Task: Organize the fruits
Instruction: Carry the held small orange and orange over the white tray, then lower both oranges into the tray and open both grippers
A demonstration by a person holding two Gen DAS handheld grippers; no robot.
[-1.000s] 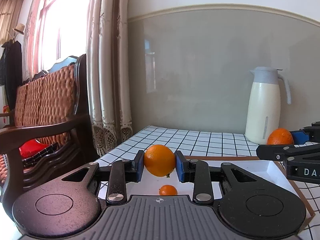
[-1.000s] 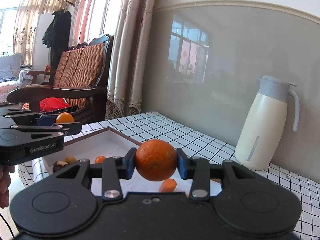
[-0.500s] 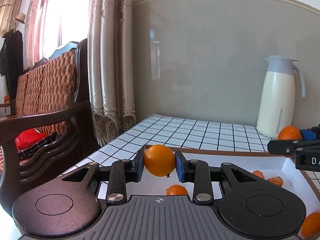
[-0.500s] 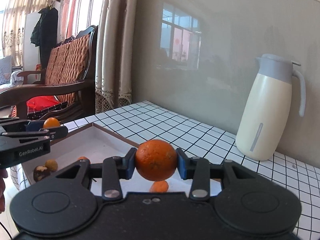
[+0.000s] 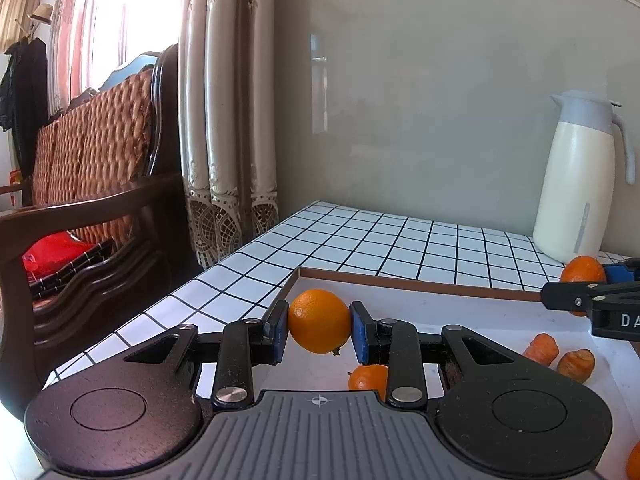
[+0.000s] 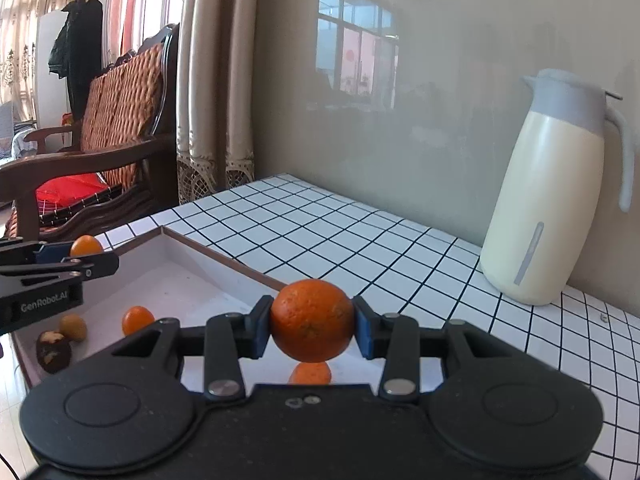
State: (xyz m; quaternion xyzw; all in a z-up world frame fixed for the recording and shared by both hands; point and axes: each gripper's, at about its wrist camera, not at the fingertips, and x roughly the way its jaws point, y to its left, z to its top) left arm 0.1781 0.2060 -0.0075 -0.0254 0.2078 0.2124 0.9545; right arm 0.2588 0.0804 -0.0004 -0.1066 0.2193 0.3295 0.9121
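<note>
My left gripper (image 5: 319, 321) is shut on an orange (image 5: 319, 320) and holds it above the near left corner of a white tray (image 5: 460, 308). My right gripper (image 6: 313, 321) is shut on a darker orange (image 6: 313, 320) above the same tray (image 6: 176, 280). The right gripper with its orange (image 5: 582, 270) shows at the right edge of the left wrist view; the left gripper with its orange (image 6: 86, 246) shows at the left of the right wrist view. Small fruits lie in the tray: a small orange (image 6: 137, 319), a brown fruit (image 6: 53, 351), two carrot-like pieces (image 5: 542, 349).
A cream thermos jug (image 6: 548, 216) stands on the white tiled table (image 6: 340, 232) at the back right, near the wall. A wooden chair with a woven back (image 5: 92, 184) and curtains (image 5: 228, 120) stand to the left of the table.
Both grippers, each still holding its orange, have tilted down and moved lower over the tray; more of the tray floor and small fruits are now in view.
</note>
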